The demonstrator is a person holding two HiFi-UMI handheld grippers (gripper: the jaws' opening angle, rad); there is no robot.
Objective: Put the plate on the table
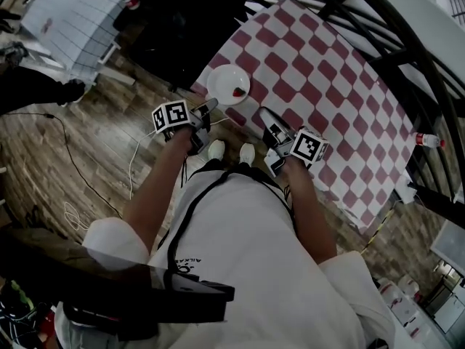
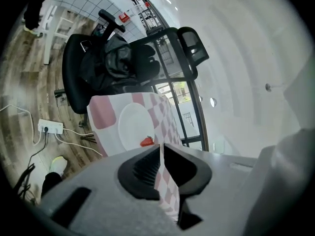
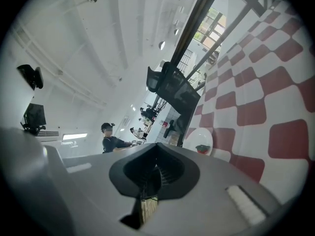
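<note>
A white plate (image 1: 228,84) with a strawberry (image 1: 238,91) on it rests near the near-left corner of the table, which wears a red-and-white checked cloth (image 1: 327,86). My left gripper (image 1: 209,107) points at the table corner just below the plate, apart from it. In the left gripper view its jaws (image 2: 161,149) are closed to a thin slit, holding nothing, with the plate (image 2: 133,124) lying beyond them. My right gripper (image 1: 265,115) hovers at the table's near edge, shut and empty (image 3: 156,168); the plate (image 3: 199,139) sits ahead of it.
A black office chair (image 2: 123,68) stands beyond the table corner. A power strip (image 2: 50,127) and cables (image 1: 134,158) lie on the wooden floor. Dark railing bars (image 1: 407,49) run along the table's far side, with a bottle (image 1: 429,140) at the right. A person (image 3: 110,136) stands far off.
</note>
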